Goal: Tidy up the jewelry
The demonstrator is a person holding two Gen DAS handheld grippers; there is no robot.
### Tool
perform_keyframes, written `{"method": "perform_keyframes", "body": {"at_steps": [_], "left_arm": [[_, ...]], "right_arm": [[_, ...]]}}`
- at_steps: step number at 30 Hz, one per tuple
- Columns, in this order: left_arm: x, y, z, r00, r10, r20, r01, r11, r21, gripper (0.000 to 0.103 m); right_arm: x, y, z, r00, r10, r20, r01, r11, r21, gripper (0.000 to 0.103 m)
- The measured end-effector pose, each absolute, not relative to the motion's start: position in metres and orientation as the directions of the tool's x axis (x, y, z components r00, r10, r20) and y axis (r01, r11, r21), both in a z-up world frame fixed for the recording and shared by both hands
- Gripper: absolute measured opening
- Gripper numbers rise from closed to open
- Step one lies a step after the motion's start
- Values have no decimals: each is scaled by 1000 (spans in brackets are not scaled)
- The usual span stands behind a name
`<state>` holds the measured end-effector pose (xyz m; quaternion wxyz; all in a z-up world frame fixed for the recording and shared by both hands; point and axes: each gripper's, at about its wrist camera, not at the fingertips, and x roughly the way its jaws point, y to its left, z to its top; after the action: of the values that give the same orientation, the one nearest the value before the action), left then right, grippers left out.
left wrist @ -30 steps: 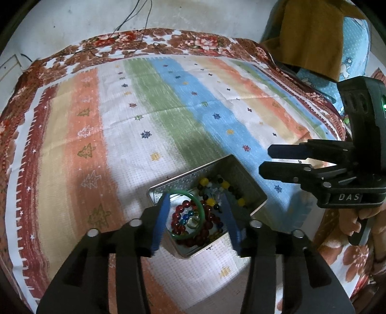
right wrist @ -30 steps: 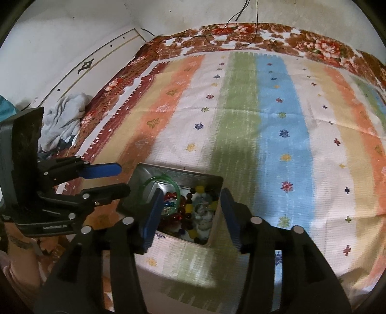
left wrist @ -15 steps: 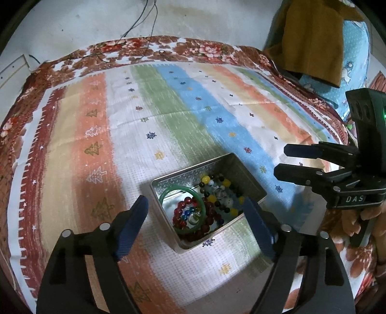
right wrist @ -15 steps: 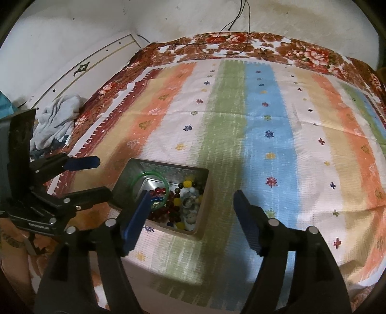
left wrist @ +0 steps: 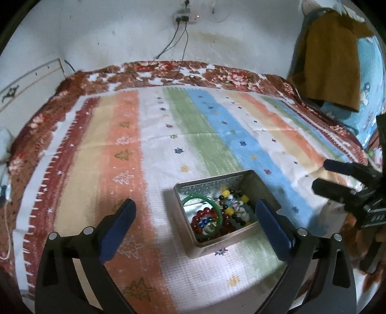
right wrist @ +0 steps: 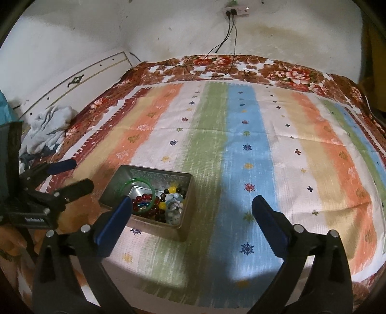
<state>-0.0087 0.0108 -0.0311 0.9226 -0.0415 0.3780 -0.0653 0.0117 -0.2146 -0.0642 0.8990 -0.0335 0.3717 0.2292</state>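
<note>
A silver metal tin [left wrist: 259,187] [right wrist: 184,231] stands open on the striped cloth. It holds a green bangle [left wrist: 218,207] [right wrist: 130,182], a red bead bracelet [left wrist: 203,216] [right wrist: 142,199] and several mixed beads [left wrist: 232,205] [right wrist: 172,200]. My left gripper [left wrist: 195,210] is open and empty, raised above and behind the tin. My right gripper [right wrist: 191,205] is open and empty, raised above the cloth just right of the tin. Each gripper shows in the other's view, the right one [left wrist: 337,178] and the left one [right wrist: 70,176].
The striped cloth [right wrist: 243,135] covers a bed with a floral border. A white wall with a socket and cables [right wrist: 231,14] stands behind. A crumpled grey cloth [right wrist: 48,128] lies at the left. A brown garment [left wrist: 330,65] hangs at the right.
Both grippers opened wide and pulled up and back from the tin. The tin and its jewelry stayed in place.
</note>
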Motion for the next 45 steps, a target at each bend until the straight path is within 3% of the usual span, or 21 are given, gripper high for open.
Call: {"method": "perform_keyframes", "body": {"at_steps": [7, 15, 45], "left_arm": [[-22, 7, -38, 712, -100, -695, 42, 994, -99, 97], [-36, -4, -31, 767, -21, -641, 4, 1000, -28, 97], [-39, -12, -33, 765, -70, -640, 61, 998, -35, 97]], "right_arm": [[-4, -213, -68, 634, 397, -664, -435, 892, 118, 98], [-7, -213, -71, 642, 388, -661, -426, 898, 114, 98], [-4, -211, -78, 627, 377, -682, -422, 900, 110, 98]]}}
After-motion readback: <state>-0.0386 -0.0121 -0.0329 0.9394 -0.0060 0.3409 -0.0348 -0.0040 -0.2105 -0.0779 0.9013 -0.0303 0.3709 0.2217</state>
